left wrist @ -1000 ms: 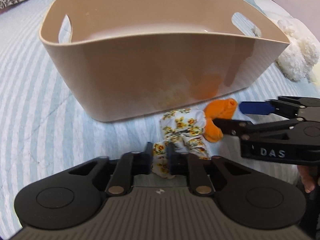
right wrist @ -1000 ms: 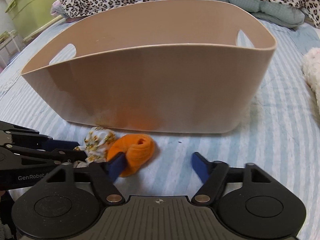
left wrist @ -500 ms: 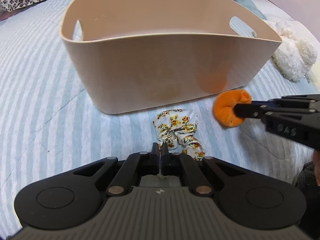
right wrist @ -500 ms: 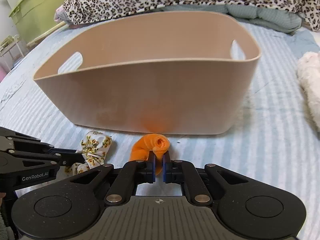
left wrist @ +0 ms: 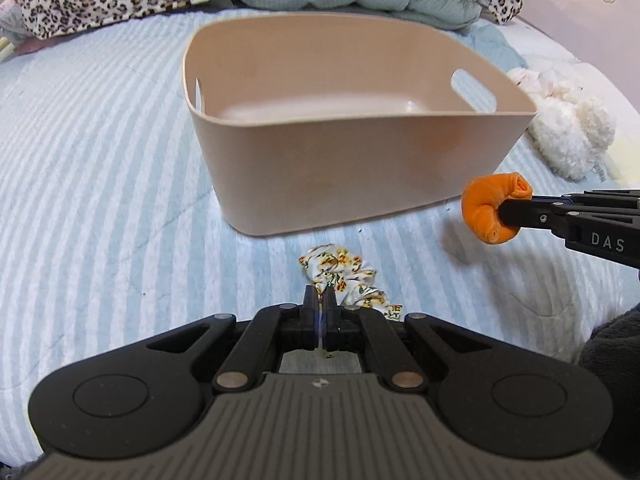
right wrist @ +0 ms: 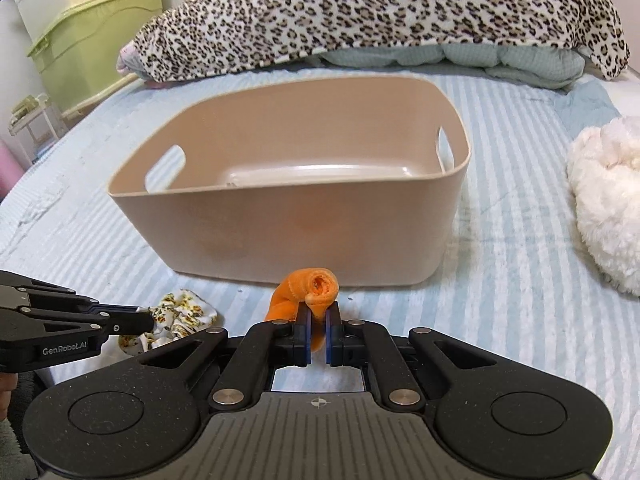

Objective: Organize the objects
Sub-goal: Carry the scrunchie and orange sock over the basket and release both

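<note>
The left claw (left wrist: 320,300) is pinching a white gathered-fabric scrunchie printed with yellow flowers (left wrist: 344,274), its jaws drawn fully together on one fold of the cloth. The rest of the scrunchie is hanging loose beyond the tips, just above the pale blue striped quilted bedspread (left wrist: 100,200). The right claw (right wrist: 318,320) is clamping a rolled orange plush fabric band (right wrist: 308,290) in the same way, its blue pads (right wrist: 305,334) squeezing a thin tongue of the roll while the curled end is standing up above them.

Both pieces are sitting in front of the near wall of the beige plastic storage tub with cut-out handles (left wrist: 352,168), which is standing open on the bed and looking empty inside.

Judging by how they are drooping and crumpling, both things are very light, soft and springy, with nothing fragile about them. A pinch on any gathered fold is probably holding well enough, since the fabric is compressing rather than sliding, though a grip this near the edge could let a fold slip free if swung quickly. Taking hold across the bunched middle would likely be safer. A white fluffy plush toy (right wrist: 608,200) is lying to the tub's right, and a leopard-print blanket (right wrist: 360,12) is lying behind it.
</note>
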Demonstrator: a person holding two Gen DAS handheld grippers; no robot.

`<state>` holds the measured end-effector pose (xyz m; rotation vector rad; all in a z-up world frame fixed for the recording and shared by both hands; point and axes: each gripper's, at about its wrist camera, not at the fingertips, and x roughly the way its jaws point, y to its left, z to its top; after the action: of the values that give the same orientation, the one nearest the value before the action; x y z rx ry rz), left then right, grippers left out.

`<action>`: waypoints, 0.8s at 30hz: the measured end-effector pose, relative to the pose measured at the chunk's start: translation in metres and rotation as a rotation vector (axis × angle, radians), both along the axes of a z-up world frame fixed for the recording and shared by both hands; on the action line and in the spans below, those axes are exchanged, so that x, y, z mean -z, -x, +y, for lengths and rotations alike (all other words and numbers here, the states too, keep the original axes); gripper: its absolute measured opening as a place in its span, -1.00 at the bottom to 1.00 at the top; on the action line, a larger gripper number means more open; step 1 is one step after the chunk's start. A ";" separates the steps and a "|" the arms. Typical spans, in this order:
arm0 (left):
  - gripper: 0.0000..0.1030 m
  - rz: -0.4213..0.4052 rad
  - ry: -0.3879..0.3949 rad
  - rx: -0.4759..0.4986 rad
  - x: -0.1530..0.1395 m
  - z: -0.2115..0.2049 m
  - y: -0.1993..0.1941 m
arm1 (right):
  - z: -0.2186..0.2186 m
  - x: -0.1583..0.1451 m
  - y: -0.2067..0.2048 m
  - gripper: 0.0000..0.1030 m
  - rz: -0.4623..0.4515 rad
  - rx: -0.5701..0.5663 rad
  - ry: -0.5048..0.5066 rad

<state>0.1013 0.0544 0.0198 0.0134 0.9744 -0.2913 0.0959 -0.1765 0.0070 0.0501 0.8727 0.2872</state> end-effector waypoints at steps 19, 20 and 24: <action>-0.97 -0.250 0.039 -0.008 -0.096 0.001 -0.002 | -0.011 -0.077 -0.001 -0.90 -0.181 0.022 -0.069; -0.97 -0.259 0.035 -0.016 -0.099 0.000 -0.007 | -0.011 -0.081 -0.004 -0.90 -0.191 0.026 -0.071; -0.97 -0.284 0.013 -0.052 -0.105 -0.004 -0.031 | -0.014 -0.090 -0.020 -0.90 -0.220 0.048 -0.072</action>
<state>0.1324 0.0506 0.1253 0.0170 0.6900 -0.2397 0.1160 -0.1901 0.0973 0.1038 0.6418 0.2735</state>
